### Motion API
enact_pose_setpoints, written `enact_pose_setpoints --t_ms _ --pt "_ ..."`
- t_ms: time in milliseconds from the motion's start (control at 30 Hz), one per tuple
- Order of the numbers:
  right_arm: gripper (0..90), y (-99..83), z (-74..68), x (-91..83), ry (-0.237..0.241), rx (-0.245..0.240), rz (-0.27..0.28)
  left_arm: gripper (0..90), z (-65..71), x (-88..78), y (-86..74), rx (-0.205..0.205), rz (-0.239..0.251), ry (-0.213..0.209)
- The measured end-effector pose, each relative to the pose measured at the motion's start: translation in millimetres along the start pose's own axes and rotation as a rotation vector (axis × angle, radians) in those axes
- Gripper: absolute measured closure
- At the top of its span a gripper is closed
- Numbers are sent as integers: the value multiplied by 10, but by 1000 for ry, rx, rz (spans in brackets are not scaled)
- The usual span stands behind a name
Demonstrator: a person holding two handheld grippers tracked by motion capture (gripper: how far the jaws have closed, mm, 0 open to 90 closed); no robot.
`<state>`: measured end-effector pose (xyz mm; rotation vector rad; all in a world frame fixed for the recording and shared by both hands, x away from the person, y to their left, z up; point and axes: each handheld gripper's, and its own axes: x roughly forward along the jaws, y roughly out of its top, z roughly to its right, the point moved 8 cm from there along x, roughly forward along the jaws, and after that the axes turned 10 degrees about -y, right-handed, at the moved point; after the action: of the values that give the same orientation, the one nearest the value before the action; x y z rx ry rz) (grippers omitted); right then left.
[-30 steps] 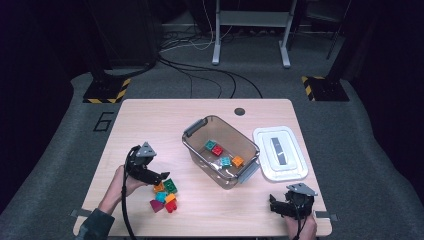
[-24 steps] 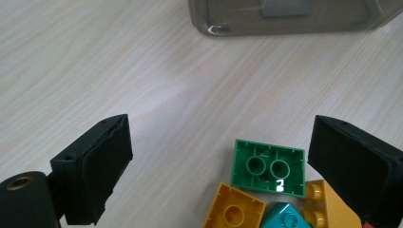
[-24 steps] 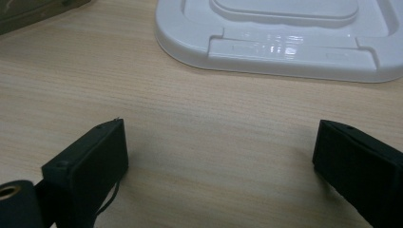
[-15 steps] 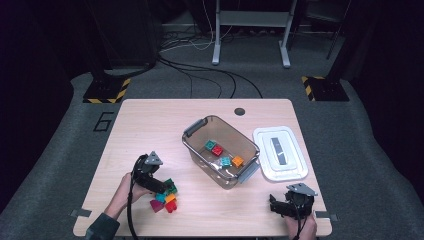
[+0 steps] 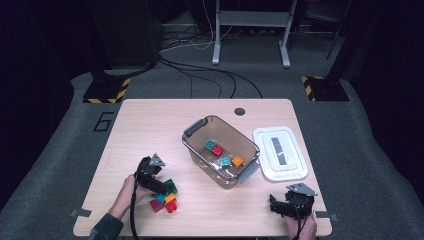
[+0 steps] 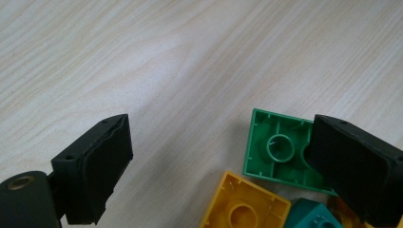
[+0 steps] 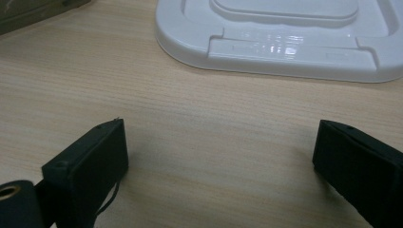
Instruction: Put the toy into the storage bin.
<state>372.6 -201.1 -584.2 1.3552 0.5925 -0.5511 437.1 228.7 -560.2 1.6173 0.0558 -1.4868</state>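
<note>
Wooden worktop (image 5: 150,125) carries a clear bin (image 5: 221,150) at its middle, already holding four bricks. My left tool (image 6: 218,156) has sunk onto the brick pile near the front-left edge, jaws spread, one jaw over the upturned green brick (image 6: 278,149). Next comes the pinch, I judge. My right tool (image 7: 221,161) rests spread at the front-right corner.

Four bricks (image 5: 223,154) in one clear bin (image 5: 199,131), about five bricks (image 5: 166,196) loose (overlapping), one white lid (image 5: 279,152).
</note>
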Motion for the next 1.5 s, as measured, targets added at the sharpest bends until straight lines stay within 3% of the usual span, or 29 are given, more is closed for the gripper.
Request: enact_pose_setpoints --t_ms 267,433,600,833,1033,1267,1500 --pt "35 0 0 0 0 0 0 69 -86 39 73 -18 23 22" --pt "35 0 0 0 0 0 0 68 -152 38 154 -13 33 61" --pt "35 0 0 0 0 0 0 61 -86 -60 198 -22 79 12" --pt "35 -1 -1 -1 -1 2 -1 17 46 -1 145 -14 32 -31" --pt "35 0 0 0 0 0 0 20 58 86 89 -14 -32 -24" --pt "35 0 0 0 -1 0 0 258 99 131 100 19 -38 -34" --pt "35 0 0 0 -1 0 0 403 130 160 77 41 -63 -54"
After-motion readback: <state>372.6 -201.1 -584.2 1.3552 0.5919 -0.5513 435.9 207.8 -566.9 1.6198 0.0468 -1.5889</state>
